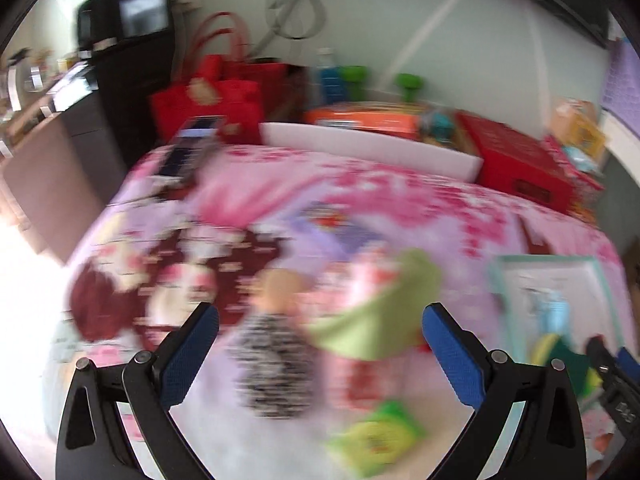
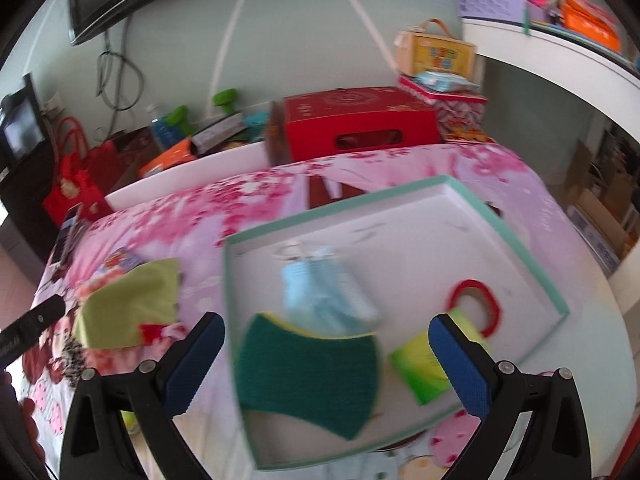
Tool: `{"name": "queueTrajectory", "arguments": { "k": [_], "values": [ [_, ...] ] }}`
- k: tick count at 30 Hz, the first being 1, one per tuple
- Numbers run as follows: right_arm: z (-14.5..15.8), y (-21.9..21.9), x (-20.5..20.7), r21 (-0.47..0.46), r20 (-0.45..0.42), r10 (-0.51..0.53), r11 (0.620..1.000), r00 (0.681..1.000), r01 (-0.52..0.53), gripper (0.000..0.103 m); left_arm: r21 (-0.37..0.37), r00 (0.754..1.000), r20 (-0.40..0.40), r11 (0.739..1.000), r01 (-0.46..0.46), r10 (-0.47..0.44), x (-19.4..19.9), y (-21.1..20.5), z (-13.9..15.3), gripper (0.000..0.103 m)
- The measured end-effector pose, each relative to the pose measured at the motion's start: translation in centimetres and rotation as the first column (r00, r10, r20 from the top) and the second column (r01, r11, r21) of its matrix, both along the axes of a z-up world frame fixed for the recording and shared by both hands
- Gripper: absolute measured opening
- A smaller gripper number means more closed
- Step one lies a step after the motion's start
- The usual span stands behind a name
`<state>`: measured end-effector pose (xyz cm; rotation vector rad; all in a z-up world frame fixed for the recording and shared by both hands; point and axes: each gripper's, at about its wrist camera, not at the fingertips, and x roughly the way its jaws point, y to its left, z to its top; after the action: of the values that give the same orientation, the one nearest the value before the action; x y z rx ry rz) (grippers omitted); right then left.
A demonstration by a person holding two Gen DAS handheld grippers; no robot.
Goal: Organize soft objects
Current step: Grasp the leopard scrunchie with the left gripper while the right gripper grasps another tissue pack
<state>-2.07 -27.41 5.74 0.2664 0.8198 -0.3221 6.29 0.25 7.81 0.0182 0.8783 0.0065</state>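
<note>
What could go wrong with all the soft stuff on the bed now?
1. The green sponge lies over the blue face mask in the tray; grabbing one might drag the other.
2. The green cloth overlaps the spotted plush toy, so the open left gripper could pinch both.

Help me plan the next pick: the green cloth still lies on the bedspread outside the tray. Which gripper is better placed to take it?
Probably left: the left gripper is open with the green cloth between its fingers. The right gripper hangs open over the tray.
</note>
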Motion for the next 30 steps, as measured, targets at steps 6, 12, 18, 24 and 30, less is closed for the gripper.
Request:
{"name": "queueTrajectory", "arguments": {
  "k": [6,12,18,24,30],
  "values": [
    [0.2,5.1,1.4,-0.015,-0.004,0.121,0.993,0.993,-0.121,0.103,0.022,0.992,-0.031,0.992,-0.125,0.126,-0.2,5.9,-0.3,0.101],
    [-0.3,10.8,2.4,-0.004,-0.031,0.276,0.961,0.961,-0.277,0.103,-0.006,0.983,-0.071,0.985,-0.173,0.172,-0.6,8.5,-1.1,0.101],
    [-1.9,15.5,2.9,0.027,-0.094,0.402,0.916,0.911,-0.401,0.103,-0.084,0.979,-0.150,0.984,-0.154,0.140,-0.6,9.4,-3.2,0.101],
    [-3.6,18.1,2.9,0.043,-0.163,0.476,0.878,0.864,-0.476,0.103,-0.093,0.976,-0.195,0.988,-0.121,0.101,-0.6,9.0,-4.5,0.101],
    [-5.6,19.5,3.0,0.063,-0.243,0.518,0.852,0.820,-0.519,0.103,-0.080,0.968,-0.242,0.993,-0.083,0.062,-0.3,8.0,-5.5,0.101]
  ]
}}
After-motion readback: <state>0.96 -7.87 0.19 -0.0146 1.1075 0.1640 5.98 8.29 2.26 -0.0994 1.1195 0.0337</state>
